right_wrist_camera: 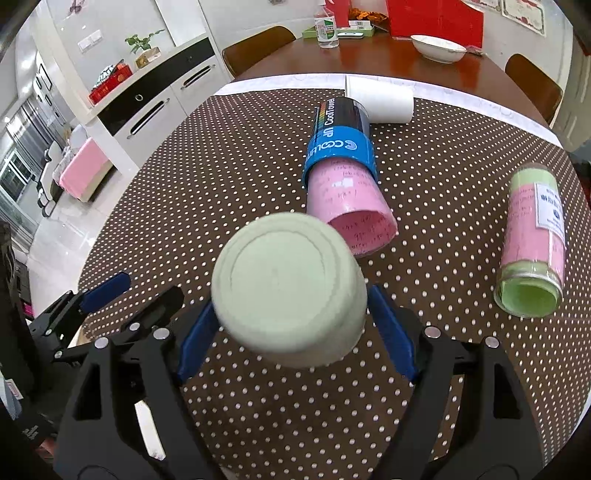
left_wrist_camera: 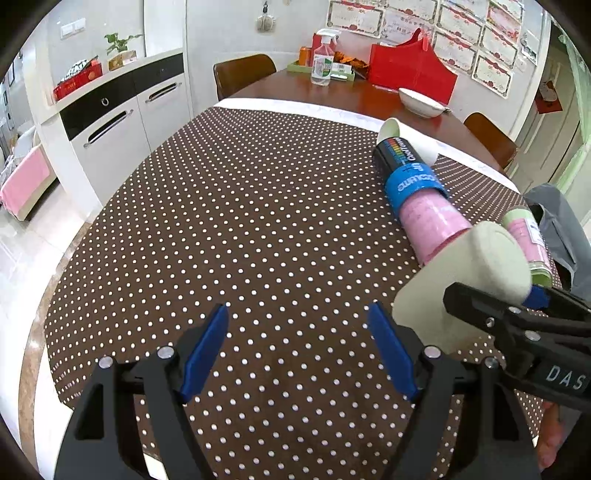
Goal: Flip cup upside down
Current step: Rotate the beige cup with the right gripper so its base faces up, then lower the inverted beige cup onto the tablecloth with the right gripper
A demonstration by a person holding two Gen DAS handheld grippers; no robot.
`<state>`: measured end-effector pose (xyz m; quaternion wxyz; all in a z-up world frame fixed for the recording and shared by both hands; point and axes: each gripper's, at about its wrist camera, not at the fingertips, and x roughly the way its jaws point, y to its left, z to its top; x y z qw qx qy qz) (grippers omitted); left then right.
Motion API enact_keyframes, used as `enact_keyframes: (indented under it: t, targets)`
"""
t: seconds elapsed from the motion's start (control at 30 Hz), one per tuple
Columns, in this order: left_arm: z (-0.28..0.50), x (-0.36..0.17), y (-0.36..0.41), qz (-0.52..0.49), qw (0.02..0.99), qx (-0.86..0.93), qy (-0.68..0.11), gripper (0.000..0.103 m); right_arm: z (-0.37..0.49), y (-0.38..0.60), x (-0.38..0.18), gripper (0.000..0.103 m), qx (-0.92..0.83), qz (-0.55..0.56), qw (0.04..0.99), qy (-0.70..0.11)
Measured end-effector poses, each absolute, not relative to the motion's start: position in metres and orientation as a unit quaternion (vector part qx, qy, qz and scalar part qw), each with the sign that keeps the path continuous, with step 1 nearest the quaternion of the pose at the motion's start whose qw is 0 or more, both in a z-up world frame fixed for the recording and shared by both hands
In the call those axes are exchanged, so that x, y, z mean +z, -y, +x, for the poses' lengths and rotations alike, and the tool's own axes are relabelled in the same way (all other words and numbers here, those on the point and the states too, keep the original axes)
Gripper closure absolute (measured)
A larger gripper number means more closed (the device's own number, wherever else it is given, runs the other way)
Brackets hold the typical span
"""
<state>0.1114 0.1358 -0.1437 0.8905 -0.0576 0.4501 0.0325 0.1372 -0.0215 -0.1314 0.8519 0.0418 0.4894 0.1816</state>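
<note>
A pale green cup (right_wrist_camera: 290, 286) is held between the blue pads of my right gripper (right_wrist_camera: 291, 325), tilted with its flat base toward the camera, above the dotted tablecloth (right_wrist_camera: 221, 166). In the left wrist view the same cup (left_wrist_camera: 461, 280) sits at the right, base up and away, with my right gripper (left_wrist_camera: 517, 302) shut on it. My left gripper (left_wrist_camera: 299, 347) is open and empty, low over the cloth, just left of the cup. It also shows at the left edge of the right wrist view (right_wrist_camera: 92, 291).
A black-and-blue canister with pink paper (right_wrist_camera: 343, 166) lies on its side beyond the cup, with a white roll (right_wrist_camera: 380, 98) behind it. A glass jar with pink and green paper (right_wrist_camera: 532, 240) lies at the right. A white bowl (right_wrist_camera: 437, 48), spray bottle (right_wrist_camera: 327, 27) and red bag (left_wrist_camera: 410, 70) stand far back.
</note>
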Motion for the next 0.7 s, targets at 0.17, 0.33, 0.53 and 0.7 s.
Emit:
enact_keyframes:
  t: [0.17,0.33,0.53,0.7]
  targets:
    - [0.095,-0.133,-0.129,-0.051,0.897,0.031,-0.437,0.026,0.121,0.029,-0.121,0.025,0.19,0.045,0.857,-0.477]
    - [0.074,-0.12,-0.12,-0.044,0.906,0.028,-0.421,0.026,0.1,0.04,-0.11,0.025,0.196,0.054,0.862,-0.464]
    - [0.052,-0.107,-0.102,-0.035,0.914,0.016,-0.404,0.026,0.073,0.057,-0.099,0.025,0.191,0.057,0.874,-0.444]
    - [0.04,-0.099,-0.089,-0.034,0.919,0.012,-0.392,0.026,0.053,0.072,-0.087,0.025,0.189,0.054,0.885,-0.422]
